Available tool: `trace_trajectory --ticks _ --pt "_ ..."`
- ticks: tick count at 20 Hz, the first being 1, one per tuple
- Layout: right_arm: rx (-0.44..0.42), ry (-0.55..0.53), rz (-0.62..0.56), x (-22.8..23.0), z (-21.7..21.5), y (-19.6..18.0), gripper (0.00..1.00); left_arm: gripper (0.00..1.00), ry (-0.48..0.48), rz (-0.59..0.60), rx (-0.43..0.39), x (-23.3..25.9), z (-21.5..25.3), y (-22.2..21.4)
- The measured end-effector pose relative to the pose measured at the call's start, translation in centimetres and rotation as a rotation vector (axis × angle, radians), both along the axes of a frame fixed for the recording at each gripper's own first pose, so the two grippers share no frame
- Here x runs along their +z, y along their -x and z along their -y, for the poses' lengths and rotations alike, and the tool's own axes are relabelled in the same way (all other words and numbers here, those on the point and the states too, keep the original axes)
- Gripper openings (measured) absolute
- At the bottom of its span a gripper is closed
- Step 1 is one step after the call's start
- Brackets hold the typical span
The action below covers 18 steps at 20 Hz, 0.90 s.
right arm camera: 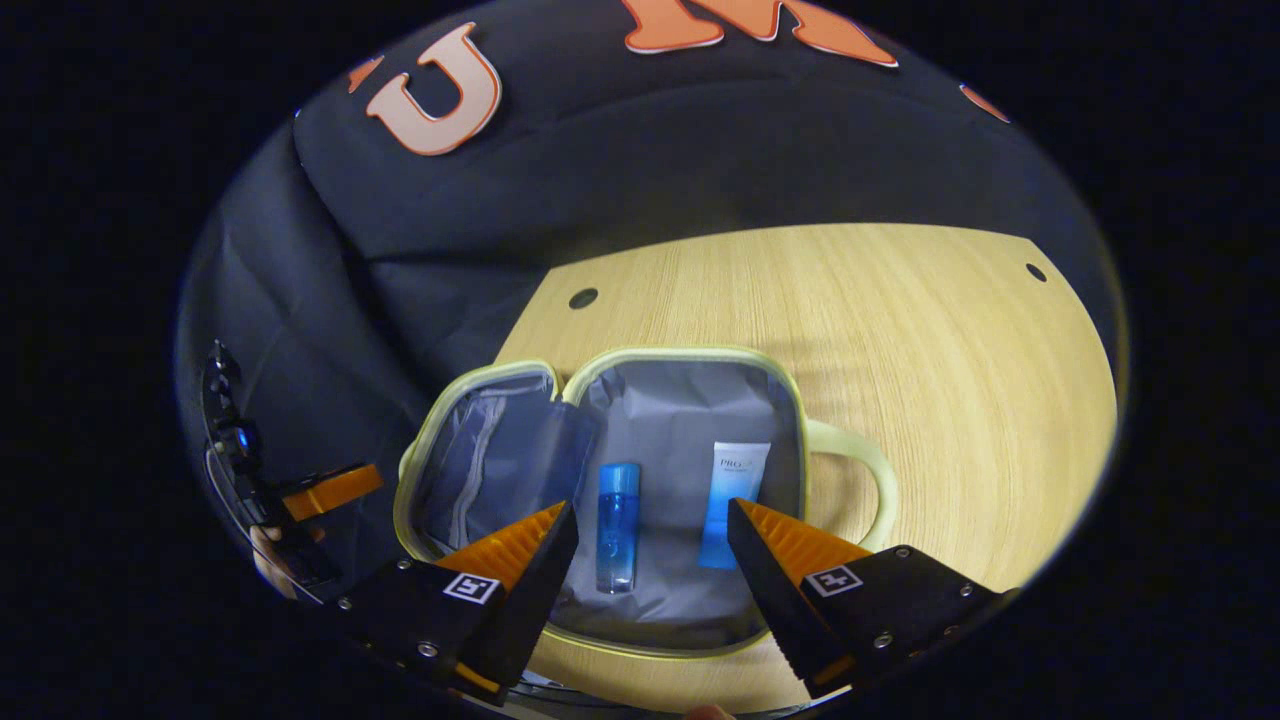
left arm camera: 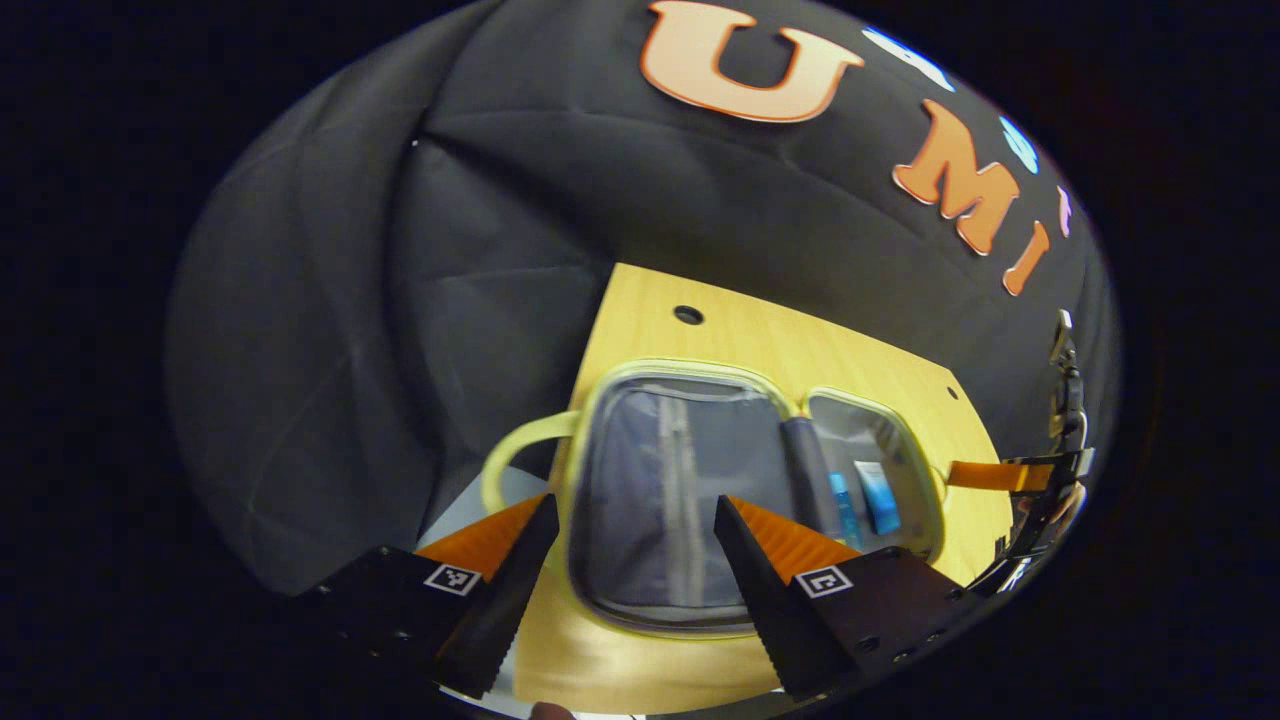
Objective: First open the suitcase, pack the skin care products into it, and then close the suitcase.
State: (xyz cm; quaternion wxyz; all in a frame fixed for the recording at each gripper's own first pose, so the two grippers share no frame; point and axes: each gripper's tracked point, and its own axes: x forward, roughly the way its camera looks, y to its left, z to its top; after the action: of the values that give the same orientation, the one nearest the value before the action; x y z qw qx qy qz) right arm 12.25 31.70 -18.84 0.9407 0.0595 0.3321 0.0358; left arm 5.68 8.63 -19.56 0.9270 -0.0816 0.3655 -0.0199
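The pale yellow-green suitcase [left arm camera: 690, 368] lies open flat on the wooden table, both grey-lined halves facing up. In the right gripper view the suitcase [right arm camera: 690, 352] holds a blue bottle [right arm camera: 617, 525] and a white-and-blue tube [right arm camera: 732, 495] lying side by side in its right half. The left gripper view shows the same bottle [left arm camera: 845, 510] and tube [left arm camera: 878, 497] in the far half. My left gripper [left arm camera: 636, 500] hovers open over the zipped-pocket half. Just above the half with the products, my right gripper [right arm camera: 652, 507] is open and holds nothing.
The wooden table [right arm camera: 900, 330] has small round holes and open surface to the right of the case. A carry handle [right arm camera: 862, 470] sticks out of the case's right side. The other gripper [right arm camera: 300, 500] shows at the left edge, beside the black cloth wall.
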Motion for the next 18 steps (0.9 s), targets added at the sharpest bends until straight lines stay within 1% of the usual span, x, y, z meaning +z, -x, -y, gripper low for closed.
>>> trace_trajectory --ticks 2,4,6,8,9,13,16,18 --pt "-0.016 -0.02 0.022 0.7 -0.2 -0.1 0.95 0.98 -0.03 -0.016 0.06 -1.5 -3.9 -0.7" --pt "-0.038 -0.073 0.033 1.4 -0.7 -0.2 0.95 0.98 -0.04 -0.02 0.101 -2.9 -7.1 -1.3" --pt "-0.05 -0.121 0.044 2.3 -1.6 -0.3 0.95 0.98 -0.011 -0.018 0.114 -4.2 -8.6 -1.8" --pt "-0.042 -0.138 0.051 2.3 -2.7 -0.2 0.95 0.98 0.029 -0.022 0.122 -5.6 -10.1 -2.1" --pt "-0.038 -0.134 0.047 2.3 -2.7 0.2 0.95 0.98 0.063 -0.03 0.127 -6.3 -10.4 -2.3" --pt "-0.048 -0.082 0.032 2.1 -1.3 1.1 0.95 0.98 0.262 -0.023 0.119 -8.2 -8.8 -3.7" --pt "-0.059 -0.063 0.023 2.1 -0.9 1.7 0.95 0.96 0.343 -0.033 0.155 -10.2 -8.8 -4.5" --pt "-0.075 -0.069 0.027 2.2 -0.4 1.8 0.95 0.94 0.417 -0.064 0.158 -11.0 -7.8 -4.8"
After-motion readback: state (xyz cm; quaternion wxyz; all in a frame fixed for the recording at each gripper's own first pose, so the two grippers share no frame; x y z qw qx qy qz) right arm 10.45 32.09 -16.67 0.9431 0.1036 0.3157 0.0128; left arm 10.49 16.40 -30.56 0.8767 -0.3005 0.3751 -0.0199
